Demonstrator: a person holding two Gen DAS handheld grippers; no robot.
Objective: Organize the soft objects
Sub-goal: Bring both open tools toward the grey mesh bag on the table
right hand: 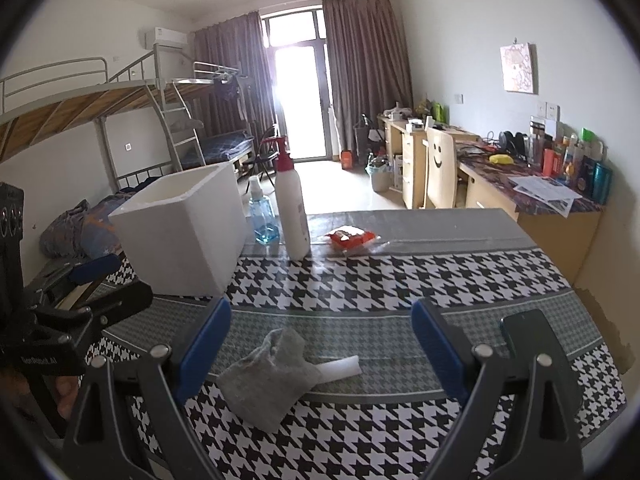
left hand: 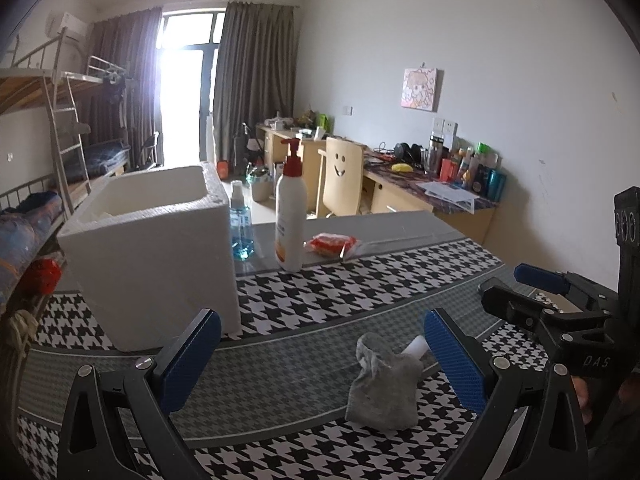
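Grey sock [left hand: 382, 384] – beside right pad, left gripper [left hand: 320, 356] agape

table [right hand: 460, 276] | houndstooth cloth; foam box [right hand: 184, 236]; bottles; grey sock [right hand: 264, 380]

A grey sock [left hand: 382, 390] lies crumpled on the near part of the houndstooth cloth [left hand: 360, 284], its open cuff puckered and turned up toward the far side. A white roll [left hand: 416, 347] touches its right edge (whether it tucks under the sock cannot be told). A white foam box [left hand: 156, 248] stands open-topped, far left of the sock, well apart.
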